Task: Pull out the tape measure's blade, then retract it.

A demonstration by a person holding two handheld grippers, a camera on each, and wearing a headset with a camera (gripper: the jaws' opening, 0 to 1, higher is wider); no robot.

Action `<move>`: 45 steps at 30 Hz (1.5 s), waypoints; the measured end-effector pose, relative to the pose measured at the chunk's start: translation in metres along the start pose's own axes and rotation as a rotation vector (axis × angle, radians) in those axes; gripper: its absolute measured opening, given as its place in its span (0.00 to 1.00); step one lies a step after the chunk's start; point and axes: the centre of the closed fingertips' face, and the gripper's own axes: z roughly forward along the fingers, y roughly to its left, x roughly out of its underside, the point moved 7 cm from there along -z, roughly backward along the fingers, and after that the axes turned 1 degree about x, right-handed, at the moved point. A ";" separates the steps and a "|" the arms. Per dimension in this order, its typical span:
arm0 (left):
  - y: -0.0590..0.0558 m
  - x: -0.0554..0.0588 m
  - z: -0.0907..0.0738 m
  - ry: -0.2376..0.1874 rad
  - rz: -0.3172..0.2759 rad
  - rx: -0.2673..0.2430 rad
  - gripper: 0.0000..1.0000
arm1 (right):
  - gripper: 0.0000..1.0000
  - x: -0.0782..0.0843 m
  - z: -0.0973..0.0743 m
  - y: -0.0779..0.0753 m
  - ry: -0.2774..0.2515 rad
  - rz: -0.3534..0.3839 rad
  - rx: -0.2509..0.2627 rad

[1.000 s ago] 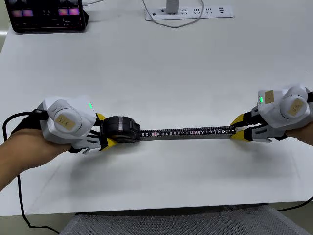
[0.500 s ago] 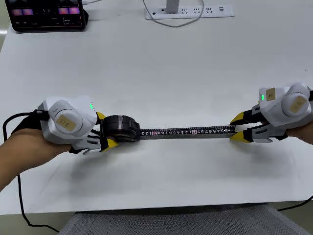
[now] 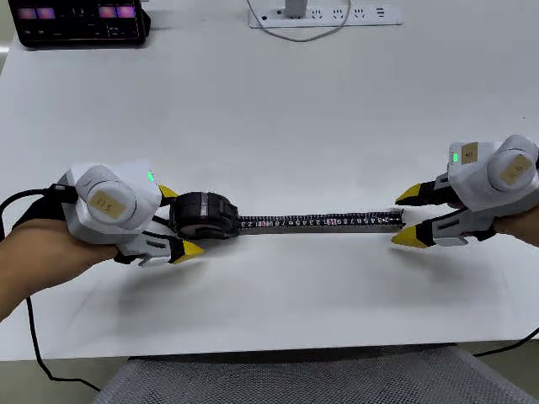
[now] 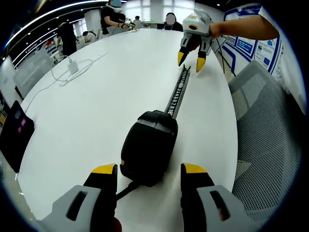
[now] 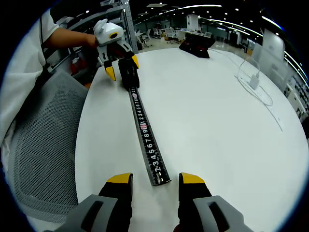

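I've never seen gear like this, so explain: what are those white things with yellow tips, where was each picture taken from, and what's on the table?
They are two-jaw grippers that a person holds, one per side. One picture comes from a headset camera looking down; the two round ones come from cameras riding on the grippers. On the white table lies a black tape measure, its blade pulled out. The left gripper, jaws open, flanks the case without touching; the right gripper, jaws open, flanks the blade's tip. A power strip sits at the far edge.
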 end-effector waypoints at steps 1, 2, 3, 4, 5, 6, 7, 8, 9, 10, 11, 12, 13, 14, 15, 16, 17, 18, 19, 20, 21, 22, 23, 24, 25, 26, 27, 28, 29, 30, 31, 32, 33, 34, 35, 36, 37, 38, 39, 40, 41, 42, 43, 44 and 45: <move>0.000 0.000 -0.001 -0.002 -0.002 -0.003 0.50 | 0.36 0.000 0.000 0.000 -0.001 0.001 0.002; 0.000 0.000 -0.003 -0.006 -0.005 -0.009 0.52 | 0.38 0.000 -0.001 0.000 -0.001 0.004 0.010; 0.000 -0.001 -0.004 -0.010 -0.010 -0.013 0.53 | 0.40 0.001 -0.002 0.000 -0.001 0.008 0.014; 0.000 -0.001 -0.005 -0.014 -0.013 -0.018 0.54 | 0.42 0.001 -0.002 0.000 -0.002 0.012 0.017; 0.000 -0.001 -0.007 -0.020 -0.019 -0.022 0.55 | 0.42 0.001 -0.003 0.001 -0.007 0.015 0.021; 0.000 -0.001 -0.008 -0.023 -0.024 -0.023 0.55 | 0.42 0.001 -0.004 0.001 -0.009 0.015 0.025; -0.001 -0.001 -0.009 -0.026 -0.024 -0.029 0.55 | 0.43 0.002 -0.004 0.001 -0.011 0.018 0.032; -0.001 -0.001 -0.009 -0.027 -0.022 -0.034 0.56 | 0.44 0.002 -0.004 0.002 -0.012 0.026 0.030; -0.001 -0.001 -0.009 -0.026 -0.024 -0.036 0.56 | 0.45 0.003 -0.005 0.003 -0.013 0.027 0.030; -0.001 -0.002 -0.010 -0.031 -0.028 -0.039 0.57 | 0.45 0.004 -0.005 0.004 -0.012 0.025 0.035; -0.002 -0.002 -0.011 -0.036 -0.032 -0.042 0.58 | 0.46 0.004 -0.006 0.004 -0.012 0.026 0.037; -0.002 -0.003 -0.011 -0.039 -0.035 -0.053 0.58 | 0.47 0.004 -0.007 0.005 -0.019 0.032 0.039; -0.002 -0.003 -0.012 -0.041 -0.036 -0.056 0.59 | 0.48 0.004 -0.008 0.006 -0.023 0.035 0.042; -0.003 -0.004 -0.013 -0.045 -0.042 -0.056 0.60 | 0.49 0.004 -0.009 0.006 -0.027 0.037 0.045; -0.005 -0.005 -0.014 -0.050 -0.047 -0.060 0.60 | 0.50 0.004 -0.010 0.007 -0.034 0.042 0.048; -0.006 -0.005 -0.015 -0.053 -0.050 -0.064 0.60 | 0.51 0.004 -0.011 0.007 -0.038 0.046 0.051; -0.007 -0.005 -0.015 -0.054 -0.055 -0.063 0.61 | 0.52 0.004 -0.011 0.007 -0.039 0.050 0.053; -0.010 -0.005 -0.016 -0.058 -0.060 -0.064 0.61 | 0.53 0.004 -0.013 0.008 -0.044 0.056 0.055; -0.011 -0.005 -0.017 -0.061 -0.060 -0.071 0.62 | 0.53 0.004 -0.014 0.009 -0.046 0.057 0.058; -0.013 -0.005 -0.018 -0.065 -0.064 -0.073 0.64 | 0.54 0.004 -0.015 0.009 -0.048 0.057 0.064; -0.014 -0.004 -0.019 -0.067 -0.070 -0.076 0.65 | 0.54 0.005 -0.015 0.009 -0.051 0.059 0.066; -0.015 -0.003 -0.020 -0.069 -0.081 -0.082 0.65 | 0.55 0.005 -0.016 0.010 -0.055 0.062 0.072; -0.016 -0.003 -0.021 -0.071 -0.086 -0.082 0.65 | 0.56 0.005 -0.017 0.010 -0.057 0.065 0.073; -0.017 -0.002 -0.022 -0.073 -0.090 -0.085 0.66 | 0.56 0.006 -0.017 0.011 -0.057 0.067 0.072; -0.018 -0.001 -0.023 -0.073 -0.095 -0.094 0.67 | 0.56 0.006 -0.018 0.011 -0.059 0.066 0.077; -0.018 0.000 -0.024 -0.076 -0.097 -0.097 0.68 | 0.57 0.006 -0.018 0.011 -0.059 0.067 0.079; -0.019 0.001 -0.025 -0.078 -0.101 -0.102 0.68 | 0.57 0.007 -0.019 0.012 -0.060 0.072 0.076; -0.019 0.001 -0.026 -0.079 -0.103 -0.105 0.68 | 0.57 0.007 -0.019 0.012 -0.060 0.075 0.078; -0.019 0.002 -0.027 -0.082 -0.107 -0.111 0.69 | 0.58 0.007 -0.019 0.012 -0.058 0.079 0.082; -0.019 0.003 -0.029 -0.082 -0.108 -0.119 0.70 | 0.60 0.008 -0.020 0.012 -0.058 0.087 0.079; -0.019 0.004 -0.029 -0.083 -0.109 -0.121 0.71 | 0.60 0.008 -0.020 0.013 -0.060 0.089 0.078; -0.019 0.004 -0.031 -0.087 -0.111 -0.122 0.71 | 0.61 0.008 -0.020 0.013 -0.061 0.085 0.083; -0.019 0.004 -0.033 -0.095 -0.112 -0.133 0.72 | 0.61 0.008 -0.020 0.012 -0.062 0.079 0.094; -0.019 0.004 -0.034 -0.101 -0.113 -0.134 0.73 | 0.63 0.008 -0.021 0.011 -0.064 0.078 0.099; -0.019 0.004 -0.035 -0.111 -0.121 -0.132 0.73 | 0.64 0.008 -0.021 0.011 -0.068 0.081 0.104; -0.019 0.005 -0.036 -0.113 -0.123 -0.138 0.74 | 0.64 0.007 -0.022 0.011 -0.072 0.085 0.105; -0.019 0.006 -0.037 -0.115 -0.122 -0.143 0.75 | 0.65 0.007 -0.023 0.011 -0.078 0.084 0.110; -0.019 0.007 -0.038 -0.118 -0.122 -0.142 0.76 | 0.65 0.006 -0.023 0.011 -0.082 0.085 0.115; -0.019 0.008 -0.038 -0.118 -0.128 -0.143 0.77 | 0.66 0.006 -0.024 0.012 -0.083 0.088 0.115; -0.019 0.010 -0.038 -0.122 -0.133 -0.143 0.78 | 0.66 0.006 -0.024 0.012 -0.087 0.091 0.119; -0.019 0.011 -0.039 -0.127 -0.138 -0.142 0.79 | 0.67 0.005 -0.025 0.013 -0.092 0.093 0.122; -0.020 0.011 -0.040 -0.129 -0.141 -0.143 0.79 | 0.67 0.005 -0.025 0.013 -0.094 0.096 0.121; -0.020 0.012 -0.041 -0.135 -0.142 -0.150 0.79 | 0.68 0.005 -0.025 0.014 -0.098 0.101 0.120; -0.020 0.012 -0.041 -0.141 -0.148 -0.151 0.80 | 0.69 0.005 -0.025 0.014 -0.099 0.101 0.125; -0.020 0.013 -0.042 -0.147 -0.162 -0.153 0.80 | 0.69 0.006 -0.025 0.015 -0.099 0.102 0.128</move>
